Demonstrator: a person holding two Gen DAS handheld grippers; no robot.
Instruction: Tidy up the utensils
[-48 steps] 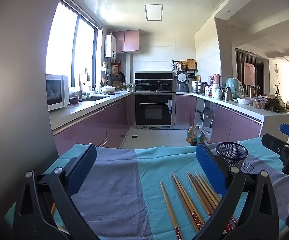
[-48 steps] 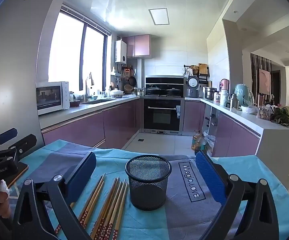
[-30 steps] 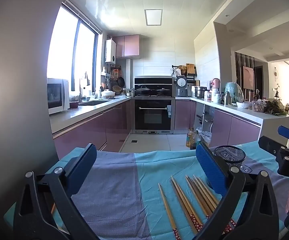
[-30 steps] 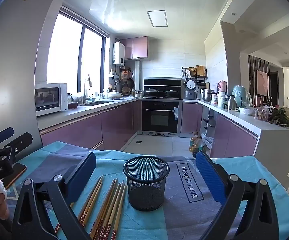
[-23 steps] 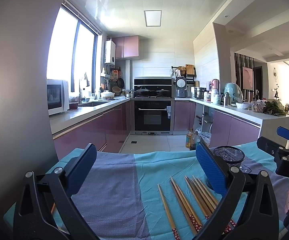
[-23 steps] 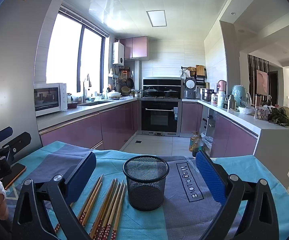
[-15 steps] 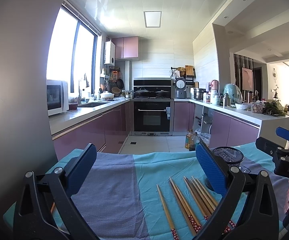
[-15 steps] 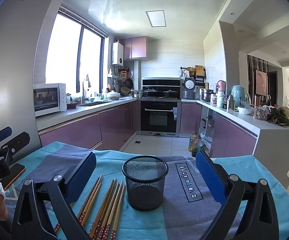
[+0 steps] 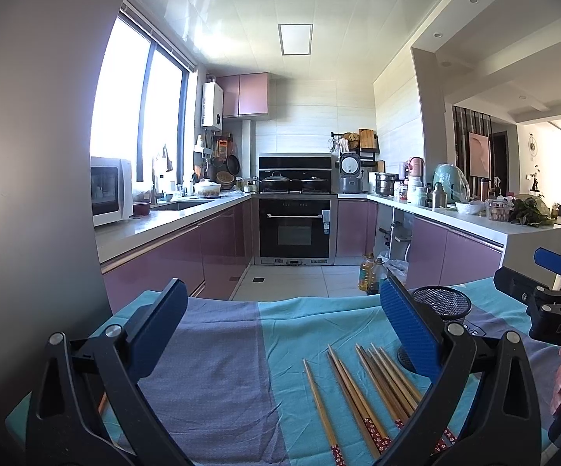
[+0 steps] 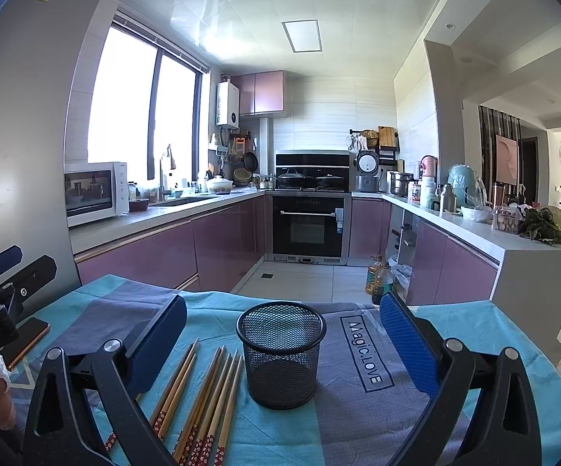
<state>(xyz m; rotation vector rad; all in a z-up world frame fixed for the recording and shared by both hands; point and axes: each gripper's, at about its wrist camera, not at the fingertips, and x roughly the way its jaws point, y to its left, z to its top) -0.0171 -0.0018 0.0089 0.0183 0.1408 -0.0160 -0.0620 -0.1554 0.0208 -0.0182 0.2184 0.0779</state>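
Left tongs [image 9: 280,322] and right tongs [image 10: 280,334] gape wide, empty, above chopsticks [image 10: 206,396] lying beside the upright mesh cup [image 10: 281,353].

The chopsticks [image 10: 202,400] run past the bottom edge, their patterned ends cut off. In the left view, the left tool's right finger [image 9: 408,326] hides much of the mesh cup [image 9: 441,302]. Lettering on the other tool [image 9: 560,310] is partly cut off.
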